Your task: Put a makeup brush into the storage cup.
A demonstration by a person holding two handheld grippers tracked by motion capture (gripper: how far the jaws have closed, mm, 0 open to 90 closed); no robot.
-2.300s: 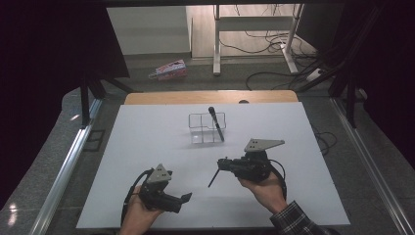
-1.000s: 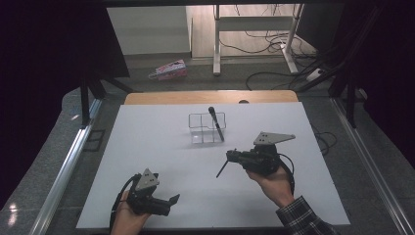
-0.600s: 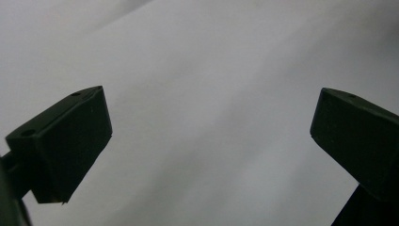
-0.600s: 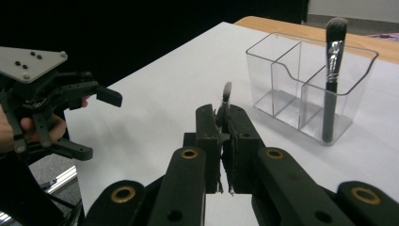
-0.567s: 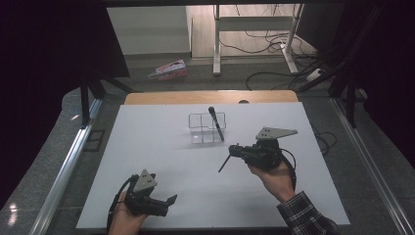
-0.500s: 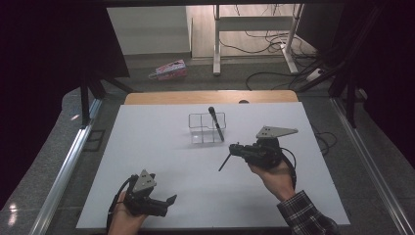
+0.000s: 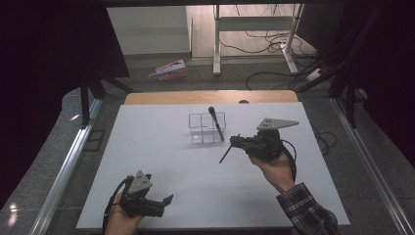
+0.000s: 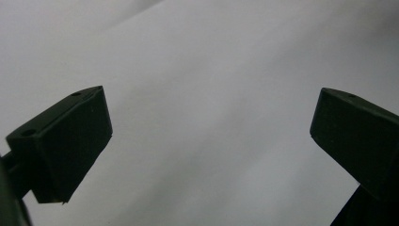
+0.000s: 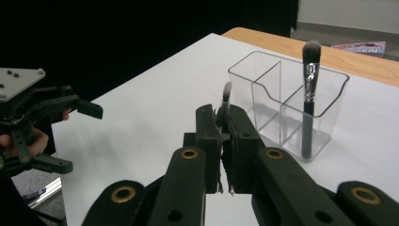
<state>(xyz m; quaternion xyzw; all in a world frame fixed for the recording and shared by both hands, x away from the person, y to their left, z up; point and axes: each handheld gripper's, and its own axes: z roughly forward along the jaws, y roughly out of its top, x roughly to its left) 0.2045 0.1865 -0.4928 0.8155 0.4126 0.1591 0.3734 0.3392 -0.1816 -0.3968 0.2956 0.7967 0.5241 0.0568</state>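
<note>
Right tool (image 7: 235, 142) hovering above the white bench (image 7: 147, 147), right of centre, jaws pointing toward the clear organiser (image 7: 207, 128) and clamping shut on a thin makeup brush (image 7: 225, 153). Handle end of that brush slanting down and to the left below the jaws in the high view, well apart from the organiser. In the right gripper view, right tool (image 9: 225, 141) pressing both jaws together on the thin makeup brush (image 9: 226, 96), bristle tip rising just above the jaws, in line with the clear organiser (image 9: 287, 101) behind.

Clear organiser standing upright near the far middle of the bench, showing divided compartments. Second brush (image 7: 216, 122) standing inside, tilting slightly, bristle head rising above the rim. In the right gripper view, second brush (image 9: 308, 94) occupying the rightmost compartment, dark handle resting on the floor of the organiser, rounded head uppermost.

Left tool (image 7: 166, 201) lying low near the front left edge of the bench, held in a hand (image 7: 122, 218), jaws spreading apart and gripping nothing. In the left gripper view, left tool (image 8: 209, 146) showing both black jaws standing wide, bare white bench (image 8: 211, 70) between them. In the right gripper view, left tool (image 9: 82, 136) appearing at the left edge, jaws parting.
</note>
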